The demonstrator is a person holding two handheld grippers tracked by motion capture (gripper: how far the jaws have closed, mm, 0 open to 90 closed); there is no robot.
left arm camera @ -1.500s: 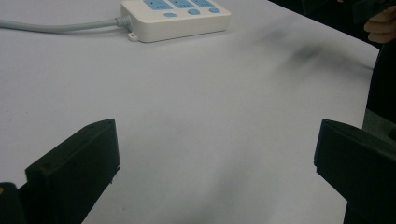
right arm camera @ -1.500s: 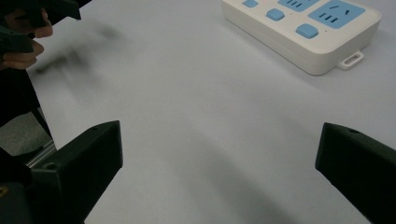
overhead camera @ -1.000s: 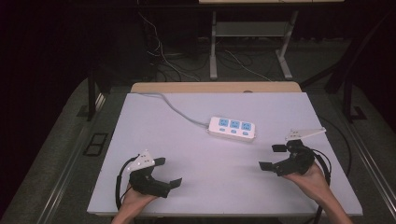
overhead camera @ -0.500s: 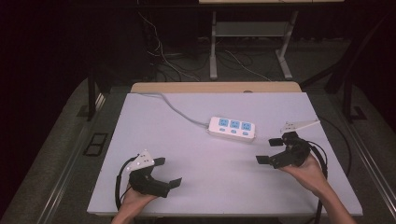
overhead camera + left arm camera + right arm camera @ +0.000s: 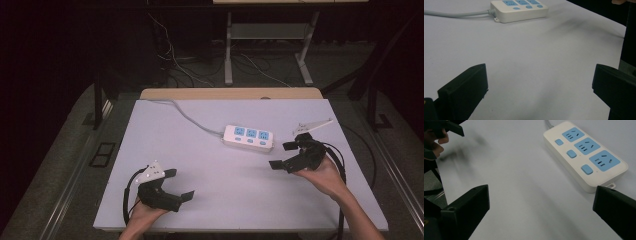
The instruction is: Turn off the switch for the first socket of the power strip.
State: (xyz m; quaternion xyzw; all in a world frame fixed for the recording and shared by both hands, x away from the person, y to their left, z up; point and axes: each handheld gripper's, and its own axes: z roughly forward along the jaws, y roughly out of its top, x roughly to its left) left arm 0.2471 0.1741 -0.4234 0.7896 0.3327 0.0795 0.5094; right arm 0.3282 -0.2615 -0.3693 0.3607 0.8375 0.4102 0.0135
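Observation:
A white power strip with three blue sockets and three blue buttons lies flat near the middle of the white table; its grey cable runs to the far left edge. The strip also lies at the top of the left gripper view and at the upper right of the right gripper view. My right gripper hovers open just right of the strip, jaws pointing left, nothing between them. My left gripper rests open near the front left, jaws empty.
A wooden board borders the table's far edge. Behind it stand metal desk legs and loose cables on the dark floor. The right gripper view takes in the other hand and gripper at its top left.
My right gripper has moved forward and left, toward the power strip's right end. The left gripper has stayed where it was.

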